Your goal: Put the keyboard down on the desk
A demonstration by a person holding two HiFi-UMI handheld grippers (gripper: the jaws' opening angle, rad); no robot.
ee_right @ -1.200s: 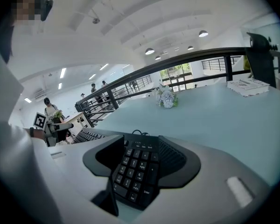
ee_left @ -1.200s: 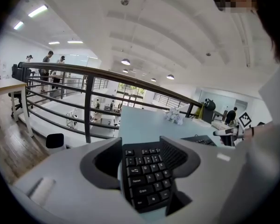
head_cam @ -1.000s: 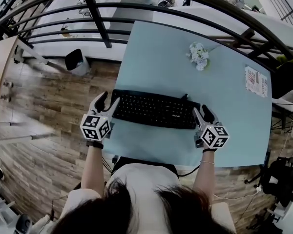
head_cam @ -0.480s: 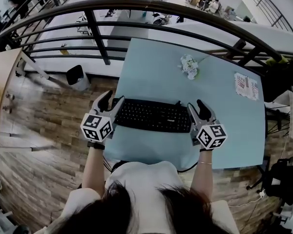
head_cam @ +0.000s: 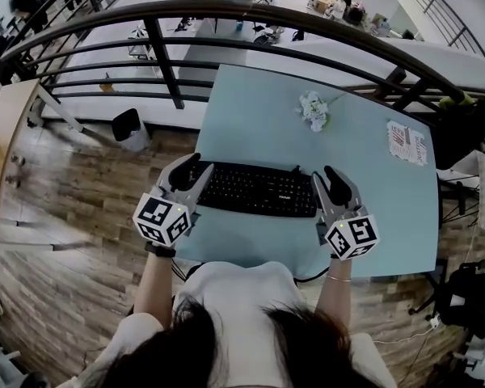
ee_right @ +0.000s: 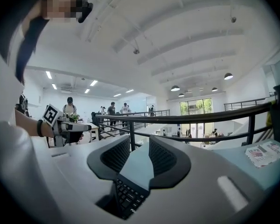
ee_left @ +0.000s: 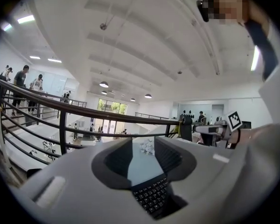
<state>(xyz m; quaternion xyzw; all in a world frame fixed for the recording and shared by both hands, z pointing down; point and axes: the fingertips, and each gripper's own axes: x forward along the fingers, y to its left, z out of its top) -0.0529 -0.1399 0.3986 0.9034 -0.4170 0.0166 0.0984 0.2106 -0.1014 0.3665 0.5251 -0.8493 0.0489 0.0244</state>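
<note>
Left claw (ee_left: 143,146) and right claw (ee_right: 141,146) are hovering level over the two ends of the keyboard (head_cam: 255,188). Their jaws have just been closing partway but are standing apart with nothing clamped, the keys only showing below through each gap. The keyboard is lying flat on the desk (head_cam: 372,208), its left end close to the desk's left edge.

Risk, as judged: either claw dipping could be nudging the flat, matte black board across the smooth pale-blue top and off that edge. The pads (ee_left: 118,161) are showing dark and ribbed inside smooth grey shells.
</note>
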